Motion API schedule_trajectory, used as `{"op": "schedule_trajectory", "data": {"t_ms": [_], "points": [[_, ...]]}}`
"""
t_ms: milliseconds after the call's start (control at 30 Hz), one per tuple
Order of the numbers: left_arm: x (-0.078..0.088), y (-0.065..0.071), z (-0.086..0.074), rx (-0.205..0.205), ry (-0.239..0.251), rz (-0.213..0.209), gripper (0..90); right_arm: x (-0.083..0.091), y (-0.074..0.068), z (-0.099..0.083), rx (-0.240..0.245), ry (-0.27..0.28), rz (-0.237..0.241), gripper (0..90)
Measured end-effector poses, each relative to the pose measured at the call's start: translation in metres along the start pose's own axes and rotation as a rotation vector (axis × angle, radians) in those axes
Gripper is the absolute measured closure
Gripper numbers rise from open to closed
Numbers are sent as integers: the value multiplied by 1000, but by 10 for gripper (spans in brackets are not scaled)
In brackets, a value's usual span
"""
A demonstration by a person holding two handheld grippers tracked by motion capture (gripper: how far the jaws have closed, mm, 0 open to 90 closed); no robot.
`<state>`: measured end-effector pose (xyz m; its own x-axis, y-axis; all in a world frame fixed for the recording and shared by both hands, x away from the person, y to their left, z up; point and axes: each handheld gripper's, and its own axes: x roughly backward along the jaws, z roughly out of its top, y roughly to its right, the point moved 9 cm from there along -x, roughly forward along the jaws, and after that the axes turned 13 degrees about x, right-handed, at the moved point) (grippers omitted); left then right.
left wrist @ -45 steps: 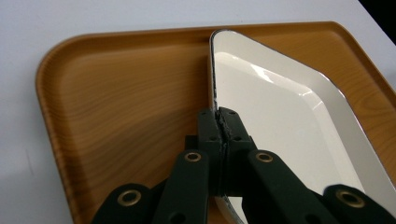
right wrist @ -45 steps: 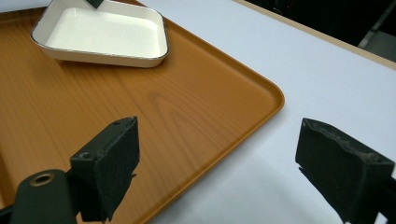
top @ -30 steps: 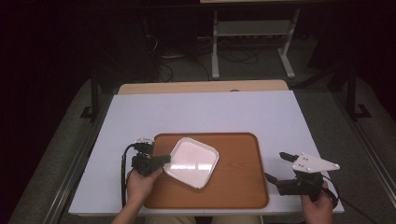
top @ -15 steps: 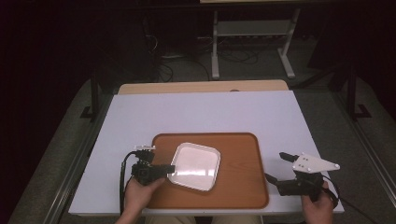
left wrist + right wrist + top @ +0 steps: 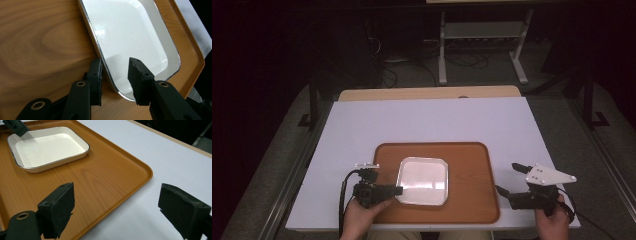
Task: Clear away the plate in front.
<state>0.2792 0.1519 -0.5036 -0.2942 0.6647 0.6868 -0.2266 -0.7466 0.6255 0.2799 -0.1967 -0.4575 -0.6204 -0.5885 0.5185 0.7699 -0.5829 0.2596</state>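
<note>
So: white dish (image 5: 422,181) sits flat on the wood tray (image 5: 472,210), left-of-centre, its near-left edge right at the left claw (image 5: 398,190).

L claw – jaws part-spread, have just been opening. In the left gripper view the dish (image 5: 130,32) rim runs between the two pads (image 5: 96,75); one pad is outside the rim over the tray (image 5: 42,42), the other over the dish floor. Pads don't look to be pressing the rim now, so I read it as a let-go, not a pinch.

R claw (image 5: 508,180) – jaws spread wide, nothing between. It hangs just off the tray's right edge, over the white table (image 5: 432,120). In the right gripper view the tray (image 5: 105,185) corner lies under and ahead of the jaws, the dish (image 5: 47,148) well off, far side.

Progress, my guess: dish placed on tray = done or nearly. Left: L claw to back clear of the rim. If the tray itself is next to be handled, R claw is already beside its edge; not started.

Writing/brands: none readable. Dish plain white w/ thin dark rim line, tray plain wood grain, no labels or marks on the claws that I can make out.
</note>
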Motion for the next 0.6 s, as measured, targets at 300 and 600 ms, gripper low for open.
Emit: {"op": "schedule_trajectory", "data": {"t_ms": [300, 600], "points": [[-4, 4, -5, -16, -8, -7, 674, 0, 0, 0, 4, -2, -3, 126], [-7, 5, -4, -34, 0, -2, 689, 0, 0, 0, 6, -1, -2, 126]]}}
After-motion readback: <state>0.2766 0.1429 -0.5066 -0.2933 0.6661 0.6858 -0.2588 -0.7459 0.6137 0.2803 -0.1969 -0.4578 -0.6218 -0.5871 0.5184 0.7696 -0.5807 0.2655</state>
